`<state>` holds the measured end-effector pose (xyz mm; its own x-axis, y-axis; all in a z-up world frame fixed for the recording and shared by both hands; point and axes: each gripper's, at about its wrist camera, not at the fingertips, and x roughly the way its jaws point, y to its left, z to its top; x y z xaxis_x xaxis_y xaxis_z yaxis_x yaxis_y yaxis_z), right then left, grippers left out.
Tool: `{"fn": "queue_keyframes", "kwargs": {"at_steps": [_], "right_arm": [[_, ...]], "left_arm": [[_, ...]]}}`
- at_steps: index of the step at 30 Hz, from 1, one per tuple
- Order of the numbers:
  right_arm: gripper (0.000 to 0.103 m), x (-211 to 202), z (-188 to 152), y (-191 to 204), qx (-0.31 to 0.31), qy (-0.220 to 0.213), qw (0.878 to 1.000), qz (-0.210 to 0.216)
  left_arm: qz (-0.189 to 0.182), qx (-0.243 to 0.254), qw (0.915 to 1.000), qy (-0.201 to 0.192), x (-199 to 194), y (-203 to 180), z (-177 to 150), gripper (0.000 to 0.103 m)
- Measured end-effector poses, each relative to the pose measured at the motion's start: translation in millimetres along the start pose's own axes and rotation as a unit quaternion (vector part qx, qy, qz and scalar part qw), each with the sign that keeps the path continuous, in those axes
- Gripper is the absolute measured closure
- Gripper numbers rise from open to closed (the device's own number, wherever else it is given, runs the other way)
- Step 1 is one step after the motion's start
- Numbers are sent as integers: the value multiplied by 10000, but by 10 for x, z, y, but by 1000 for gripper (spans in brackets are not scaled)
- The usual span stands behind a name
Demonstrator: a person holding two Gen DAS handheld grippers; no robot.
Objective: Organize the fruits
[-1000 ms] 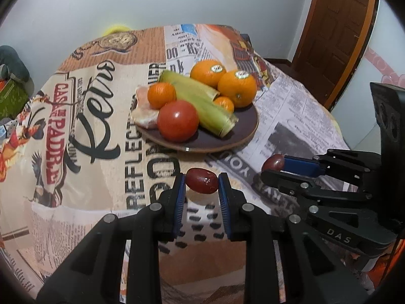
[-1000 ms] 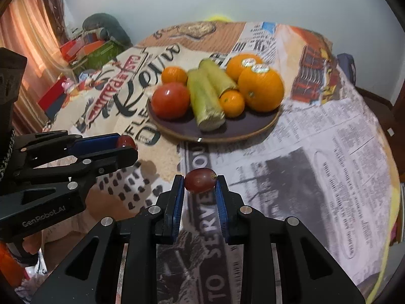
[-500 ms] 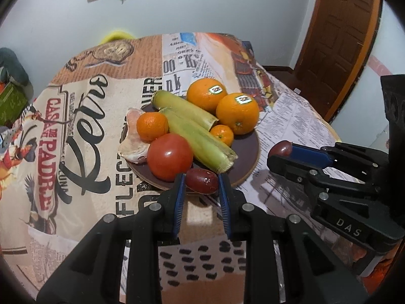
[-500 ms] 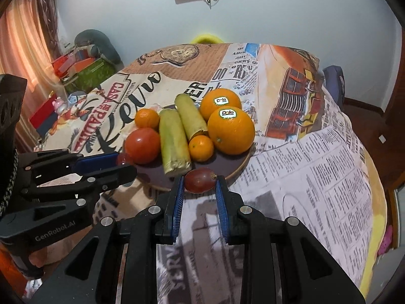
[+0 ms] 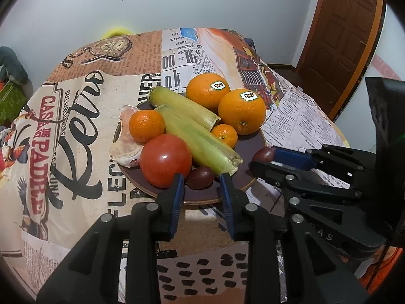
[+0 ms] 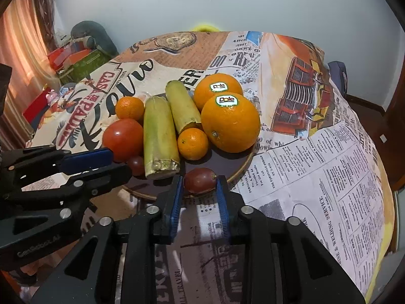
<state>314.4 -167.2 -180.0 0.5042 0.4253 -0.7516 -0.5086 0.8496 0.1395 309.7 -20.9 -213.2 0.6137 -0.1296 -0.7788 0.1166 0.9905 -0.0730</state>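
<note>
A dark plate (image 5: 202,200) (image 6: 243,169) holds a tomato (image 5: 165,159), two stickered oranges (image 5: 241,111), two mandarins (image 5: 146,125) and two corn ears (image 5: 200,136). My left gripper (image 5: 201,181) (image 6: 124,169) reaches over the plate's near rim, its jaws opening. A dark red grape (image 5: 200,177) (image 6: 136,164) lies on the plate between its pads, with a gap on each side. My right gripper (image 6: 199,185) (image 5: 255,162) is at the plate's right front, jaws also opening. A second grape (image 6: 200,179) (image 5: 263,154) sits between its pads on the plate.
A pale pink piece of food (image 5: 126,149) lies at the plate's left edge. The round table wears a newspaper-print cloth (image 6: 316,167). A wooden door (image 5: 349,38) stands at the right, and boxes and clutter (image 6: 73,63) lie beyond the table's left edge.
Both grippers moved forward from the cloth to the plate's near rim, each carrying a grape. Their jaws have since parted a little, and both grapes now rest on the plate.
</note>
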Motion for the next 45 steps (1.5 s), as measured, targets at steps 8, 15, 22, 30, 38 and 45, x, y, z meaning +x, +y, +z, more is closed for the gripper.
{"fn": "queue_keyframes", "kwargs": {"at_steps": [8,15,22,30,38,45], "right_arm": [[62,-104,42,-41,36,-190,9997,-125],[62,-589,110,-13,115,-633,9977,-192],[62,-1477,197,210,27,-1510,9882,-237],[62,-2554,87,644,-159,-2616,9649,-193],[39,-3103,-148,1035,-362,-3245,9447,-302],[14,-3129,-235,1119,-314,-3484,9354,-512]], "left_arm": [[-29,-67,9999,-102,-134,25,5,72],[64,-71,9982,-593,-658,8,44,71],[158,-27,9892,-1457,-1554,-112,74,71],[288,101,9658,-2574,-2683,-342,-120,69],[337,113,9410,-3365,-3449,-464,-444,36],[384,52,9344,-3541,-3623,-465,-600,14]]}}
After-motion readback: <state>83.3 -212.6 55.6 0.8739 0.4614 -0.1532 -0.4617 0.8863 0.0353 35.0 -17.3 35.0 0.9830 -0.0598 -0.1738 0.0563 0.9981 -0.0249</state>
